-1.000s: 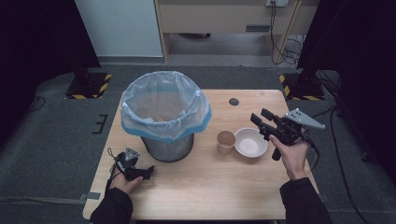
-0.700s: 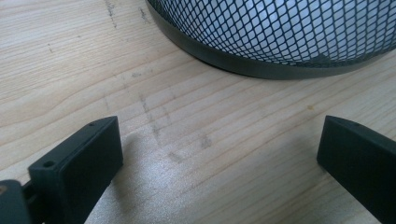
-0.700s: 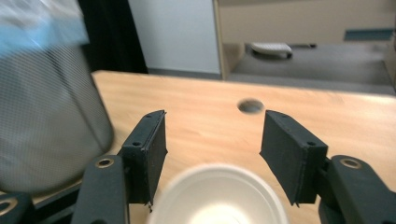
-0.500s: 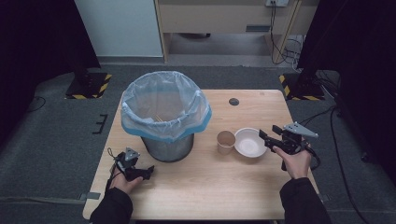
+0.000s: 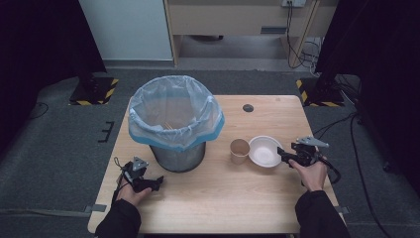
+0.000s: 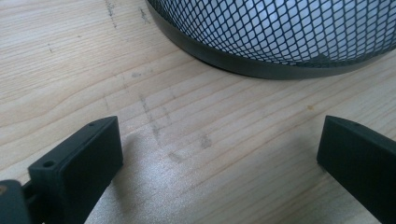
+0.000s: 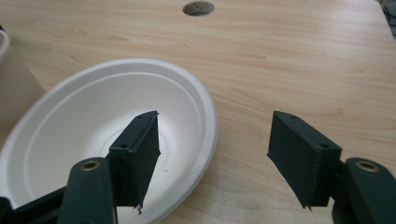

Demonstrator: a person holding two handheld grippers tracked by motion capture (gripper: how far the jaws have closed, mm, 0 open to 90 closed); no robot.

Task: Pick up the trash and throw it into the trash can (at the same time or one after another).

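Table: wooden, carrying all items.
Bin: lined, toward left edge.
Bowl: near right edge, beside cup.
Right gripper: jaws just opened, straddling bowl rim, ungripped.
Left gripper: released, empty, near front-left corner.
Risk: thin rim may slip or tip into cup.

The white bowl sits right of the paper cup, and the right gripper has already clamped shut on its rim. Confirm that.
Not quite. The white bowl does sit right of the paper cup, but the right gripper is open: the right gripper view shows its jaws straddling the rim, one over the bowl, one over the table, not pressing it.
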